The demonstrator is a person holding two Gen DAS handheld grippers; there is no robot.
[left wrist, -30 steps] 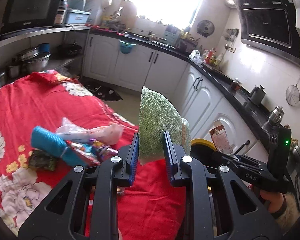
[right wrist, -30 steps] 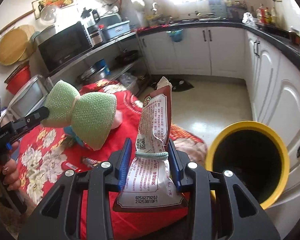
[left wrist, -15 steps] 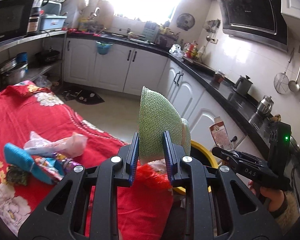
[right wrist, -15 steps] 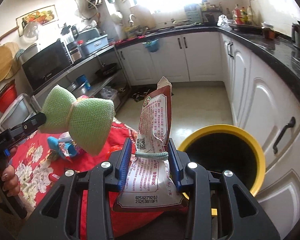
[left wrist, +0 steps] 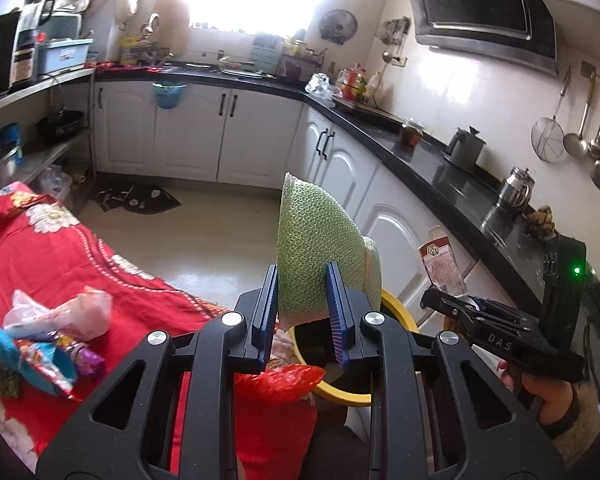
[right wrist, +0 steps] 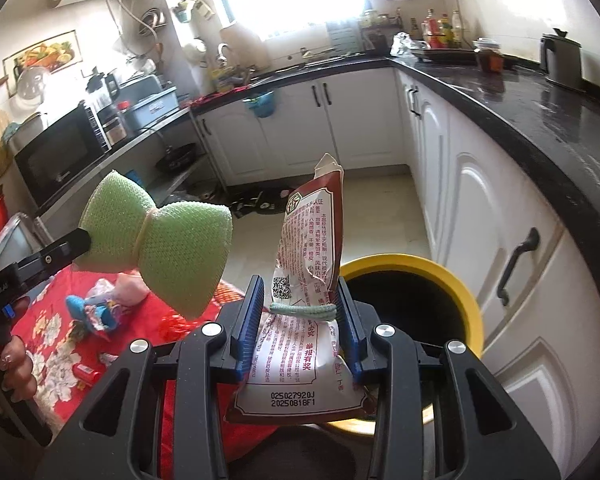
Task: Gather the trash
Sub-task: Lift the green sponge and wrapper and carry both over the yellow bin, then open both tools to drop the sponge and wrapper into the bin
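My left gripper [left wrist: 302, 312] is shut on a green mesh sponge [left wrist: 316, 256] tied in the middle like a bow; it also shows in the right wrist view [right wrist: 160, 240]. My right gripper [right wrist: 300, 320] is shut on a red and white snack bag [right wrist: 300, 312], held upright; the bag shows small in the left wrist view [left wrist: 440, 260]. A yellow-rimmed trash bin [right wrist: 452, 288] stands just beyond the right gripper and under the left one [left wrist: 340, 394]. Both items hang in the air near the bin's mouth.
A table with a red flowered cloth [left wrist: 40, 256] holds more trash: a pink bag [left wrist: 76, 312], a blue sponge with wrappers [left wrist: 48, 364] and a red mesh [left wrist: 284, 384] at the edge. White cabinets [right wrist: 480, 240] and a black counter [right wrist: 540, 120] run on the right.
Both grippers have swung right, away from the table and toward the bin, each still holding its item. The bin now lies closer under them.
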